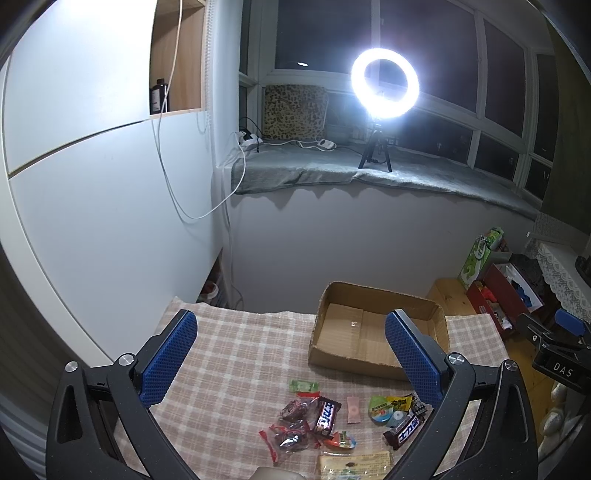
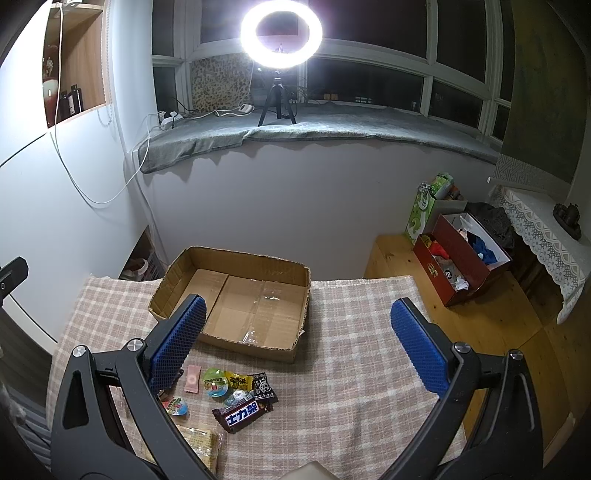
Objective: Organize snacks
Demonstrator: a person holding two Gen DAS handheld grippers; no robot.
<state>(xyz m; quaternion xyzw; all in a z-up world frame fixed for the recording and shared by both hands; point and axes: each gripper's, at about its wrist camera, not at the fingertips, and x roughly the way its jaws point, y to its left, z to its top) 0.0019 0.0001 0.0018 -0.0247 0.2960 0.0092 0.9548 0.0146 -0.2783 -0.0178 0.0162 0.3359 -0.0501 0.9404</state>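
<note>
An empty, shallow cardboard box (image 1: pixel 373 339) (image 2: pixel 255 306) sits at the far side of a checked tablecloth (image 1: pixel 240 354) (image 2: pixel 351 369). Nearer me lies a loose pile of snacks: a dark chocolate bar (image 2: pixel 242 413) (image 1: pixel 404 428), a second dark bar (image 1: pixel 327 415), a pink sachet (image 2: pixel 192 377) (image 1: pixel 353 409), green and yellow packets (image 2: pixel 221 380) (image 1: pixel 388 406), a green candy (image 1: pixel 303 386), clear red-trimmed wrappers (image 1: pixel 290 437) and a yellow biscuit pack (image 1: pixel 354 463) (image 2: pixel 199 441). My left gripper (image 1: pixel 291 332) hangs open above the snacks. My right gripper (image 2: pixel 299 321) is open too, over the cloth, holding nothing.
A lit ring light on a tripod (image 1: pixel 384 88) (image 2: pixel 280 33) stands on the grey window ledge (image 2: pixel 332 125). At the right, on a wooden surface (image 2: pixel 480 314), stand a red box of odds and ends (image 2: pixel 461 258) and a green carton (image 2: pixel 424 210). A white cabinet wall (image 1: pixel 92 221) closes the left.
</note>
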